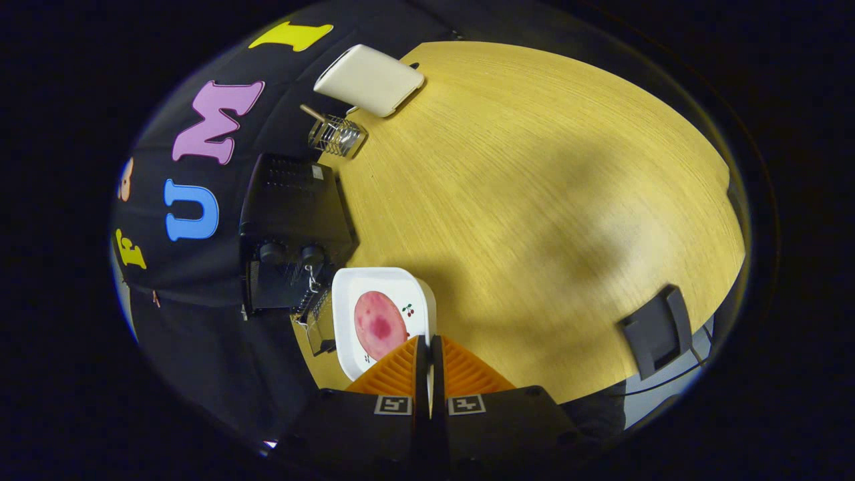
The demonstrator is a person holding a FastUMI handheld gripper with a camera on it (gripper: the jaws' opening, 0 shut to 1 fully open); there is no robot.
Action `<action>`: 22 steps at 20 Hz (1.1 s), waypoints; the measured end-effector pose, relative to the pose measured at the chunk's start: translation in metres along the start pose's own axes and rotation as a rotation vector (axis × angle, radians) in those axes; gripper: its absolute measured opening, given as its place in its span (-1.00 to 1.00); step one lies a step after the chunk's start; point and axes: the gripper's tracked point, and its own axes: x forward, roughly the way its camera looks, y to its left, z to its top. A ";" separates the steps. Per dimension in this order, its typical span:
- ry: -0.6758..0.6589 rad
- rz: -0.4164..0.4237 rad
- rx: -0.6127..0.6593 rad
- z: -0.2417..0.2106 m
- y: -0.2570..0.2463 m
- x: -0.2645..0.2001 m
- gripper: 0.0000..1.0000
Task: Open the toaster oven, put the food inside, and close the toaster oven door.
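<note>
gripper-mounted fisheye, tilted, looking steeply down over the jaws, high above wooden table [534, 200]

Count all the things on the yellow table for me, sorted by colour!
White: 2, the plate by the gripper, whose fingers are pressed shut on its rim, and the box.
Black: 2, the toaster oven, door open, and the stand.
Pink: 1, the food.
Silver: 1, the wire basket.
Total: 6

No readable text, cherry motif on white plate [382, 279], square coded markers on gripper [428, 347]
</note>
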 end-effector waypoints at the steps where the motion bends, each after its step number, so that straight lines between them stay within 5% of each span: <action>1: 0.005 0.016 0.003 -0.009 0.013 0.001 -0.90; 11: -0.015 0.066 0.014 -0.080 0.125 0.055 -0.90; 22: -0.211 0.033 0.309 -0.090 0.210 0.141 -0.90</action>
